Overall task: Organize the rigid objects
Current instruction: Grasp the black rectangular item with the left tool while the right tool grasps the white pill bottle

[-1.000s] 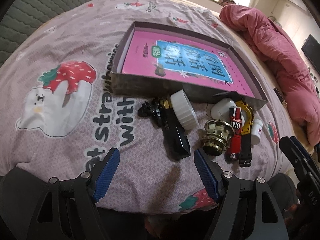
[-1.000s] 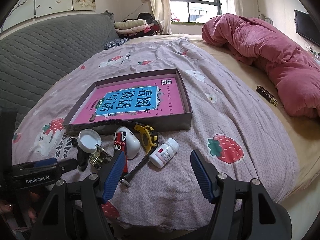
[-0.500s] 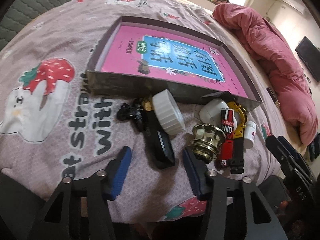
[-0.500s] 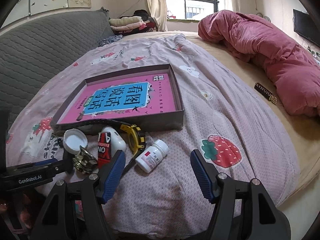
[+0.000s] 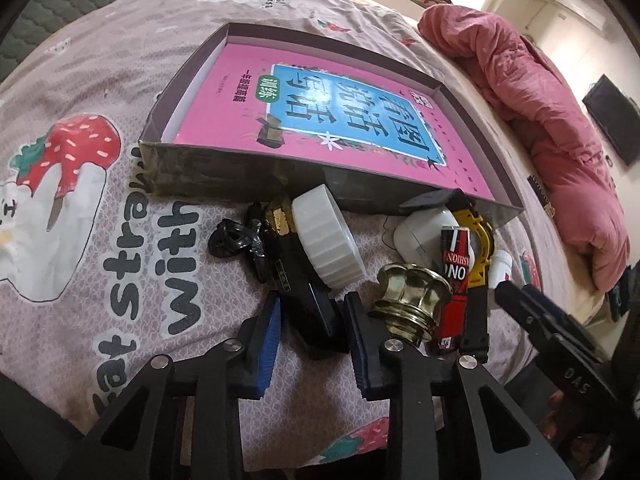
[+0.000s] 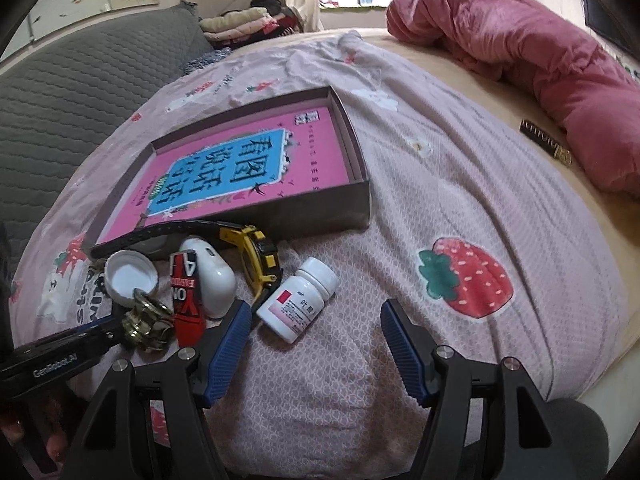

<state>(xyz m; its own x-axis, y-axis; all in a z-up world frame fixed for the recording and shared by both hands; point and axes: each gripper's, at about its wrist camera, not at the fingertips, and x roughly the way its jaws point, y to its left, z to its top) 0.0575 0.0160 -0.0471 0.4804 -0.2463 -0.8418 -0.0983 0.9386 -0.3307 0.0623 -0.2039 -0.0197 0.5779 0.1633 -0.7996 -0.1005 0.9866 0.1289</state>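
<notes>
A black flat bottle [image 5: 312, 304] with a gold neck lies on the strawberry bedsheet, and a white lid [image 5: 326, 236] leans on it. My left gripper [image 5: 314, 332] straddles the bottle's near end; its jaws are closing and the blue pads meet its two sides. A gold crown-shaped cap [image 5: 412, 296] sits just to the right of it. My right gripper [image 6: 316, 320] stands open over a white pill bottle [image 6: 298, 300], which lies between the fingers close to the left one, untouched.
A shallow grey box [image 5: 224, 176] holding a pink book lies behind the pile. A black hair clip [image 5: 232, 240], a white case [image 5: 424, 232], a red tube [image 5: 454, 280] and a yellow watch [image 5: 480, 248] crowd the box's front. A pink quilt [image 6: 540, 52] lies far right.
My left gripper came forward and down over the black bottle, and its jaws narrowed from wide apart to the bottle's sides. My right gripper sank toward the pill bottle, still open.
</notes>
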